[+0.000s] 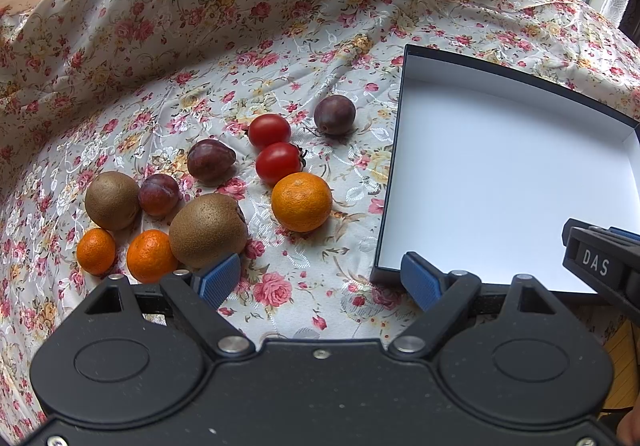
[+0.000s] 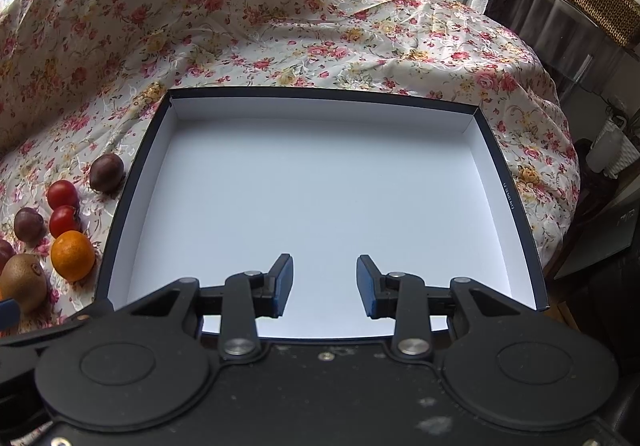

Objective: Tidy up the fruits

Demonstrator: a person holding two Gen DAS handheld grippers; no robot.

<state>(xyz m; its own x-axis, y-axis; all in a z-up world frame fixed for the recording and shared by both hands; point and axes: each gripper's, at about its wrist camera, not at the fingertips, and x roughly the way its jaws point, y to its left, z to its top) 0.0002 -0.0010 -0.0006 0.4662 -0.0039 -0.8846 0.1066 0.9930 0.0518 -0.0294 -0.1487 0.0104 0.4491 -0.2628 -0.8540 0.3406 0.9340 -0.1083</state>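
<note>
Orange mandarin (image 1: pixel 301 201) – soft-skinned, grip its sides gently | left gripper (image 1: pixel 322 280) spread, empty | right gripper (image 2: pixel 325 284) spread over white box (image 2: pixel 507 189)

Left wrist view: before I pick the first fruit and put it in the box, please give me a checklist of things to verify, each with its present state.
1. Left hand-held gripper open and holding nothing: ok.
2. Right hand-held gripper open and holding nothing: ok; it hovers over the box.
3. Box has free room: ok; the white floor shows no fruit.
4. Nearest fruit free to grasp: not ok for the big kiwi, because a mandarin touches it; ok for the lone mandarin, though a tomato sits close behind.
5. Fruit all accounted for: ok; three mandarins, three plums, two kiwis, two tomatoes on the cloth.
6. Fruit firmness: cannot tell.
</note>
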